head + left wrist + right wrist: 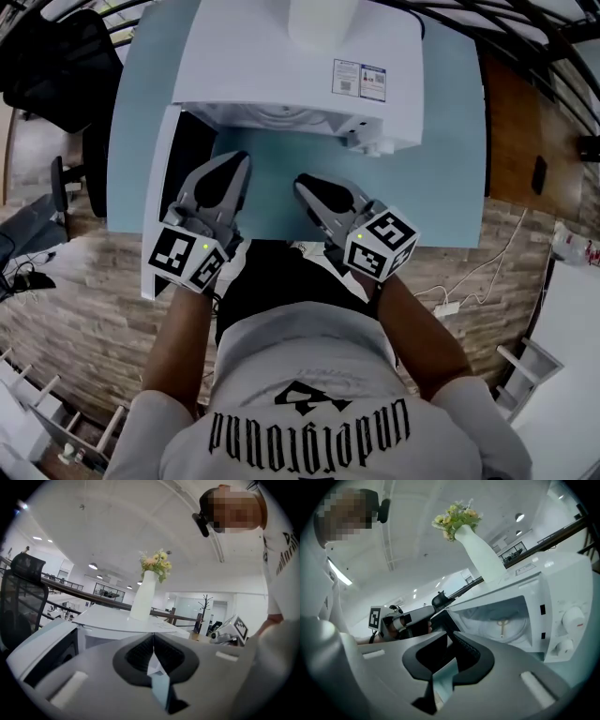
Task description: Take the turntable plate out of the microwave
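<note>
**A:** What worries you on the left?

**B:** The door point(155, 202) hangs open at nine o'clock of the left gripper point(235, 158), whose jaws are pressed together with nothing in them. A wide swing knocks the door. Going in closed, it can only shove the plate.

**A:** And the right?

**B:** The right gripper point(302, 182) has its jaws a crack apart, empty. The plate point(499, 628) lies flat inside the microwave point(300, 56), at twelve o'clock of both grippers, and neither touches it. I judge that gap too slim for the rim. Glass pinched at one edge could tip, catch the opening's lip, or slide onto the table point(441, 187). A jolt might rock the vase point(323, 19) on top.
</note>
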`<state>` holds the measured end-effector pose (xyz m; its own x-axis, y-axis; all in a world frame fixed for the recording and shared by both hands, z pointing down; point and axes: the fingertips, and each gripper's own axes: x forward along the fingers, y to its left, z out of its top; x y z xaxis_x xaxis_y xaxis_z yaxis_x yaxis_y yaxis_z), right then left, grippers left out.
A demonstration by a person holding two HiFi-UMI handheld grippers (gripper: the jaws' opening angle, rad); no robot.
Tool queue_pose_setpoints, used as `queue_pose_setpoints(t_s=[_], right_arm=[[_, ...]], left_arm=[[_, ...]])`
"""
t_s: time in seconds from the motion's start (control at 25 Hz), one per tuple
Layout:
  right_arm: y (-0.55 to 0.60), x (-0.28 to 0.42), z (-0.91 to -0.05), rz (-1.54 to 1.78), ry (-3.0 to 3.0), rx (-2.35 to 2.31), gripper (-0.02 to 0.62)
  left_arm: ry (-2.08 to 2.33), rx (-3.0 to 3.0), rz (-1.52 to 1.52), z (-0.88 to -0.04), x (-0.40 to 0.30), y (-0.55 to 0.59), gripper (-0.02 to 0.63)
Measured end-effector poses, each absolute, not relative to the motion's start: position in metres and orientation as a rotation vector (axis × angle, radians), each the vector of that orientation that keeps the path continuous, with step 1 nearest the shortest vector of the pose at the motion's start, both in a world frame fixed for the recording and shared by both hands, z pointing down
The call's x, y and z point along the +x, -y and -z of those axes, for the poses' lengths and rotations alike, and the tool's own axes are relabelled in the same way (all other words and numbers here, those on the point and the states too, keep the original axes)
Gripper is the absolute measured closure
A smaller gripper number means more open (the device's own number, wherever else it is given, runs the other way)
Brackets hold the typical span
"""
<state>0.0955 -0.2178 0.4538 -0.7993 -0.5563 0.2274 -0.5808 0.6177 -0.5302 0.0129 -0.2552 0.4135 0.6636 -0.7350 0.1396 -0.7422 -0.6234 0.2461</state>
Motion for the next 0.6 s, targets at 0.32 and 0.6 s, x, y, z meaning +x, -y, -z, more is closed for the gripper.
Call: queue_pose_setpoints(t_s=[0.32,0.6], right_arm=[[0.239,0.079,-0.508,-1.084,2.711,0.967,0.537],[0.273,0.075,-0.556,-1.494,2.603,1.087,0.496]], left_arm=[[1.168,2.583,-0.035,-0.443,0.006,0.266,0.554],[1.184,2.565,-0.045,-0.463,0.001,0.281,0.555]])
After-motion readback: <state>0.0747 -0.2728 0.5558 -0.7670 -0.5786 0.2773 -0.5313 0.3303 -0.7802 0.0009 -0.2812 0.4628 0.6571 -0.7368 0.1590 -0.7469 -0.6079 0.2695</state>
